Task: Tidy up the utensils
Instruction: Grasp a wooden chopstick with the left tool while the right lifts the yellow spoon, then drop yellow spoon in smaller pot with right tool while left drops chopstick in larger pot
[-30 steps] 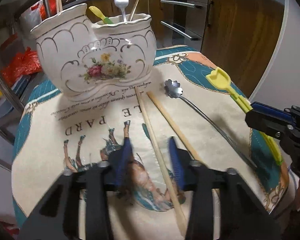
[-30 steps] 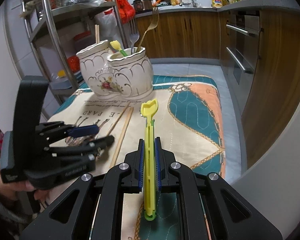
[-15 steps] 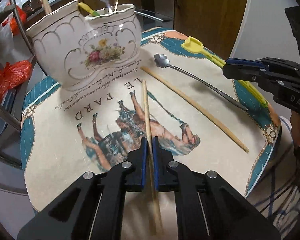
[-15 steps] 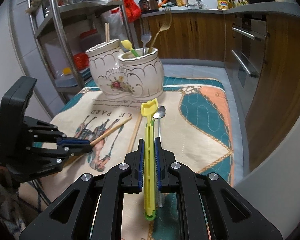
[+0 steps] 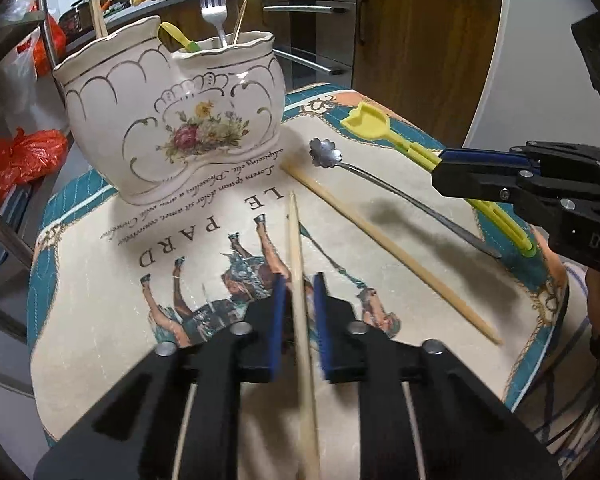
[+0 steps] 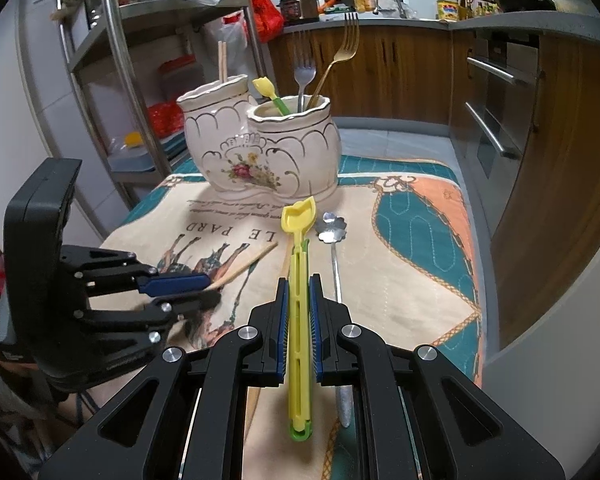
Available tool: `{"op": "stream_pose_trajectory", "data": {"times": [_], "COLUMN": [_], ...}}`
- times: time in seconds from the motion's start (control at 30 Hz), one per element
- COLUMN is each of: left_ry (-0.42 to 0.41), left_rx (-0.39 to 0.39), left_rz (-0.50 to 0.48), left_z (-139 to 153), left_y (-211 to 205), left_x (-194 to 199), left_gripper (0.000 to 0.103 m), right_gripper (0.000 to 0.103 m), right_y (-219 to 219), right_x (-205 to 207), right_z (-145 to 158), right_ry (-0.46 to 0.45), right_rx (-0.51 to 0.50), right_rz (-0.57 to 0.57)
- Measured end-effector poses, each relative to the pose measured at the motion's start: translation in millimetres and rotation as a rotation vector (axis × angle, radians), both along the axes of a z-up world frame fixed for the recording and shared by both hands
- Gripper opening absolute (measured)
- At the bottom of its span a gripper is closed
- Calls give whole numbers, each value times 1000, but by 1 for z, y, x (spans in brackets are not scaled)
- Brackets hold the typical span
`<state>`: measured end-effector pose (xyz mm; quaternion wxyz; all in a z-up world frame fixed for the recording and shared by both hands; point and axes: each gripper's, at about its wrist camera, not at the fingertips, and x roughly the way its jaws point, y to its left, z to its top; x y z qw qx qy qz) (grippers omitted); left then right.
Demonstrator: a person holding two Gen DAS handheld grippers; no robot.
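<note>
the left gripper (image 5: 298, 300) has a wooden chopstick (image 5: 296, 248) lying between its blue pads, but a gap shows on each side, so the jaws look slightly parted rather than clamped; in the right wrist view the stick seems lifted at a slant, so whether it is truly gripped i cannot tell. the right gripper (image 6: 298, 312) is clenched on a yellow plastic fork (image 6: 298, 264), held by the handle with the head pointing to 12 o'clock, probably so it can drop handle-first into the holder. the ceramic utensil holder (image 6: 260, 148) stands at 12 o'clock on the mat; its right cup already takes a silver fork (image 6: 303, 80), a gold fork (image 6: 342, 52) and another yellow piece (image 6: 270, 94), its left cup a pair of chopsticks (image 6: 222, 60), which suggests sorting by kind. a second chopstick (image 5: 388, 246) and a flower-bowled metal spoon (image 5: 380, 188) still lie flat at 1 to 3 o'clock of the left gripper. the surface is a printed mat (image 5: 112, 280) with horses and lettering; beyond are wooden cabinets (image 6: 404, 64) and a steel rack (image 6: 120, 52).
</note>
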<state>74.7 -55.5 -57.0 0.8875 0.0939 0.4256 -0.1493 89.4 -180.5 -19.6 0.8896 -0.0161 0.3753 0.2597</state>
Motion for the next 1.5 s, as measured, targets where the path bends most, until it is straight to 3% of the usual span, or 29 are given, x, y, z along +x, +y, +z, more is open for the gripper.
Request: {"op": "stream_pose_trajectory", "data": {"times": [0.27,0.47,0.63,0.77,0.87,0.97,1.1,1.3,1.5], "left_ry": [-59,-235,-352,-435,-481,-535,-635,-754,-756], "left_rx": [-31,-151,-142,-242,-369,-420,-401,-358,-345], "left_rz": [-68,-50,-21,43,106,149,188,281,287], "left_z": [9,63,103,134,150,161,165,149,137], "left_y": [14,50,67,91,107,113,106,100,95], "left_x": [-9,-20,-1,27,58,83,98,115,122], "left_gripper": [6,6,6,6,6,6,6,6,6], "right_gripper": [11,11,11,11,11,11,11,11,11], "right_y": [3,3,11,20,28,35,43,56,70], "right_x": [6,21,49,77,97,114,132,140,141], "right_z": [2,33,63,82,87,86,76,63,48], "right_ry": [-12,-114,-196,-255,-282,-281,-290,-329,-380], "right_rx": [34,115,194,260,317,365,399,385,320], "right_rz": [-12,-34,-58,-70,-73,-77,-90,-101,-106]}}
